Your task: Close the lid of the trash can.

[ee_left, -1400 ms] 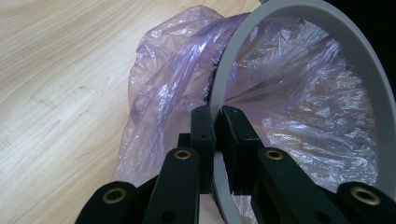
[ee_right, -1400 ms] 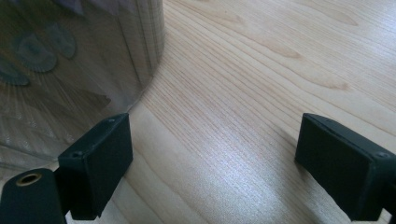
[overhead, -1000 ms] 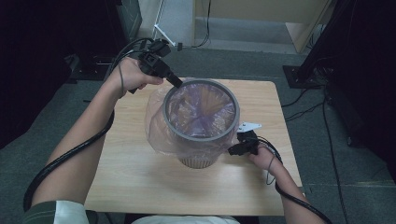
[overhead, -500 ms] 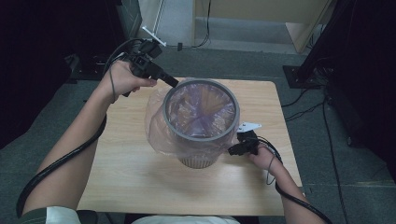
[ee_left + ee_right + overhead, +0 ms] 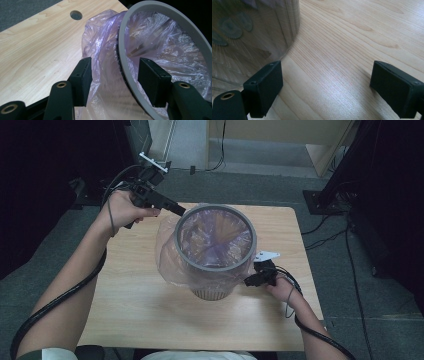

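High view had us looking down on a grey bin (image 5: 215, 255) standing about mid-worktop (image 5: 125, 305), lined with a thin purple-tinted plastic bag (image 5: 167, 255) whose edge was folded out over the rim and hung loose down the side. Our left hand-held gripper (image 5: 179, 210) sat at the far left edge of the bin, its tips right by the rim. Our right hand-held gripper (image 5: 248, 281) was low on the near right side, just beside the bin wall.

Left gripper view told us more: the left hand-held gripper (image 5: 113, 77) had its jaws apart, and they had just been opening. The grey rim and the folded-over bag film ran between the two pads, but the pads weren't pressing on either. One pad stood outside the bag, the other inside the bin's mouth. We could also spot a round hole (image 5: 76, 15) in the worktop further off.

Right gripper view showed the right hand-held gripper (image 5: 325, 87) with jaws wide apart over bare wood, nothing between them. The bin's ribbed wall, covered by bag film, stood close beside the left-hand pad; whether it touched we couldn't tell.
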`<action>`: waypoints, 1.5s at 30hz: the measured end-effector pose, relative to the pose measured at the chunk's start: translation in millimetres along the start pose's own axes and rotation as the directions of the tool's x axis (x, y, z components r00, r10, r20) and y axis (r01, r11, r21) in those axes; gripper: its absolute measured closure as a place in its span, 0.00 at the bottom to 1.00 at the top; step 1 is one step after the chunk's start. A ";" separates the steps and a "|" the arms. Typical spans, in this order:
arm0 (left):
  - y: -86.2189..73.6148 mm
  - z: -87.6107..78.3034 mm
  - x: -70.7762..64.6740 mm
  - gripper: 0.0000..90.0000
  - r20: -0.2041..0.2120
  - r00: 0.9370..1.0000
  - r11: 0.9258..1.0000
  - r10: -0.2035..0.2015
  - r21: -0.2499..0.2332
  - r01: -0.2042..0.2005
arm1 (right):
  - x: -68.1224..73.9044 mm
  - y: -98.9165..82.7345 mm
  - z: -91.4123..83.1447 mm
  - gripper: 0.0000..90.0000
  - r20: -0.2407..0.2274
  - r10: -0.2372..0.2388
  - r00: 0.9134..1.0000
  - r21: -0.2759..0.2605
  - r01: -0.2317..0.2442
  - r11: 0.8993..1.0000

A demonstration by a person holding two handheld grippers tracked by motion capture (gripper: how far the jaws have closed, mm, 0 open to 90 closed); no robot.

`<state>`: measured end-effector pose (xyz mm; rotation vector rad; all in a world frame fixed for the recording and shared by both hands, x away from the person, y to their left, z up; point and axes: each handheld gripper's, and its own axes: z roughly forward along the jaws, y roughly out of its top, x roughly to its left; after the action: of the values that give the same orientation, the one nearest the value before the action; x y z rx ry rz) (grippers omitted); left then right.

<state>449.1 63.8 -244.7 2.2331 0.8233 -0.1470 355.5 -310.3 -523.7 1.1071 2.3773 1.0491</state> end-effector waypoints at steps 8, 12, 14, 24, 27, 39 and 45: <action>-10.8 -3.7 3.2 0.47 -0.008 1.000 1.000 0.001 -0.008 -0.001 | 0.0 0.0 0.0 0.12 -0.001 -0.001 1.000 0.000 0.001 1.000; -16.7 -5.3 4.9 0.47 -0.012 1.000 1.000 -0.002 -0.015 0.002 | 0.0 0.0 0.0 0.12 0.000 0.000 1.000 0.000 0.000 1.000; -19.4 -6.2 5.8 0.47 -0.013 1.000 1.000 -0.002 -0.017 0.002 | 0.0 0.0 0.0 0.12 0.000 0.000 1.000 0.000 0.000 1.000; -30.0 -10.5 6.4 0.46 -0.029 1.000 0.999 0.005 -0.034 -0.006 | 0.0 0.0 0.0 0.12 0.000 0.000 1.000 0.000 0.000 1.000; -33.7 -10.7 6.0 0.46 -0.028 1.000 0.999 0.008 -0.036 -0.009 | 0.0 0.0 0.0 0.12 0.000 0.000 1.000 0.000 0.000 1.000; -51.5 -14.2 6.4 0.44 -0.052 0.999 0.999 0.015 -0.045 -0.017 | 0.0 0.0 0.0 0.12 0.000 -0.001 1.000 0.000 0.001 1.000; -61.3 -13.7 8.8 0.44 -0.059 0.998 0.999 0.009 -0.051 -0.012 | 0.1 0.0 0.0 0.12 0.000 0.000 1.000 0.000 0.000 1.000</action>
<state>417.4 109.6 -275.0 2.2026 0.8382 -0.0548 355.4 -310.2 -523.7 1.1073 2.3775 1.0488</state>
